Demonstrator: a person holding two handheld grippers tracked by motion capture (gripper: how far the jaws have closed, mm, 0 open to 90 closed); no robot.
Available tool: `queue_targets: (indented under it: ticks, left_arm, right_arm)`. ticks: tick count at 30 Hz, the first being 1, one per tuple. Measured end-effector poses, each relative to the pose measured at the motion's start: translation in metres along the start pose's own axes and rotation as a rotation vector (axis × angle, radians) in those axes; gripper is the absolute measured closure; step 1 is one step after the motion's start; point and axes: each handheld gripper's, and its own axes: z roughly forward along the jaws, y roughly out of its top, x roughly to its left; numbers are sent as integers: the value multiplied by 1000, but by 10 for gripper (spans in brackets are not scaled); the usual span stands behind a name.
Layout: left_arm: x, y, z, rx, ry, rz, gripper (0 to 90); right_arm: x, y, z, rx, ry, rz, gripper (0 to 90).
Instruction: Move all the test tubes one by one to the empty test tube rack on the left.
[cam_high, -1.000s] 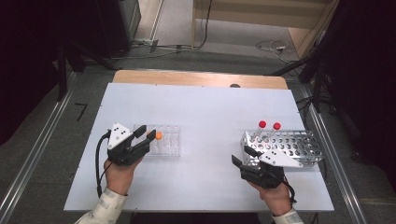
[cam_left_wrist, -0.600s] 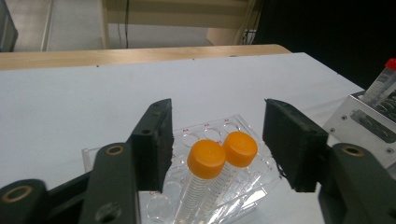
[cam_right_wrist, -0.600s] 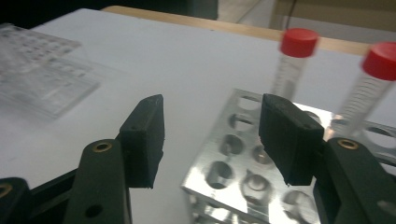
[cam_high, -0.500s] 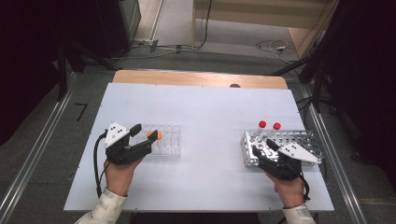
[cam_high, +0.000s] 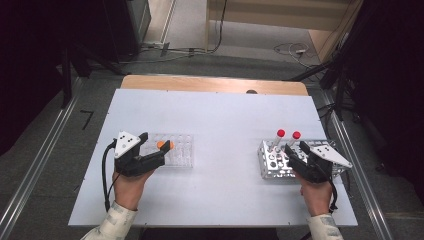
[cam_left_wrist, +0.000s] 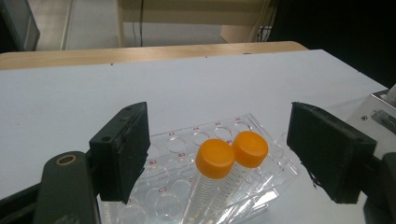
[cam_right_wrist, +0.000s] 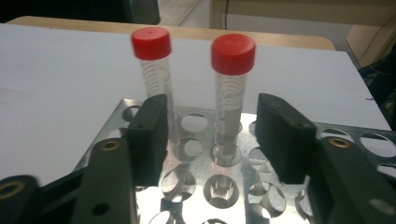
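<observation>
red-capped tubes (cam_right_wrist: 232, 88): light, slick plastic, standing upright in the metal rack (cam_high: 272, 167) at table right; best grabbed on the shaft under the cap
right gripper (cam_right_wrist: 212, 135): jaws wide apart, lined up on one tube, holding nothing
left gripper (cam_left_wrist: 233, 154): also gaping, over the orange-capped tubes (cam_left_wrist: 215, 161) in the clear rack (cam_left_wrist: 187, 140)

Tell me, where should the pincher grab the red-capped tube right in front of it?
Probably on the clear body just under its red cap, closing from both sides. The tube stands upright in the metal rack, and the open right gripper already faces it.
</observation>
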Motion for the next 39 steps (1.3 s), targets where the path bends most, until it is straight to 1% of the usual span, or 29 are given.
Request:
queue_targets:
  ticks: [2, 9, 11, 16, 18, 22, 25, 28, 31, 34, 39]
  left_arm:
    - [0, 0, 0, 0, 2, 3, 217]
    - [-1, 0, 0, 0, 3, 5, 217]
    - [-1, 0, 0, 1, 3, 5, 217]
    - [-1, 0, 0, 3, 1, 8, 217]
    - [-2, -1, 1, 4, 0, 7, 218]
    - [-2, -1, 1, 9, 2, 11, 218]
    - [-3, -1, 1, 4, 2, 7, 217]
    - [-3, -1, 1, 2, 5, 9, 216]
    - [-3, -1, 0, -4, 20, 20, 201]
    - [-3, 0, -1, -9, 22, 18, 197]
    - [-3, -1, 0, -8, 23, 19, 196]
  right_arm:
    - [-3, 2, 5, 12, -4, 24, 501]
    - [-4, 4, 17, 40, -24, 22, 592]
    - [-5, 5, 19, 45, -31, 36, 613]
    - [-6, 6, 21, 61, -39, 36, 666]
    - [-4, 7, 22, 68, -40, 28, 689]
    - [-4, 7, 23, 71, -43, 24, 711]
    - [-4, 9, 21, 59, -44, 27, 715]
    - [-3, 13, 16, 36, -50, 17, 716]
    - [1, 18, 10, 10, -66, -10, 718]
    - [3, 21, 5, -10, -79, -31, 719]
    - [3, 30, -9, -57, -74, -24, 719]
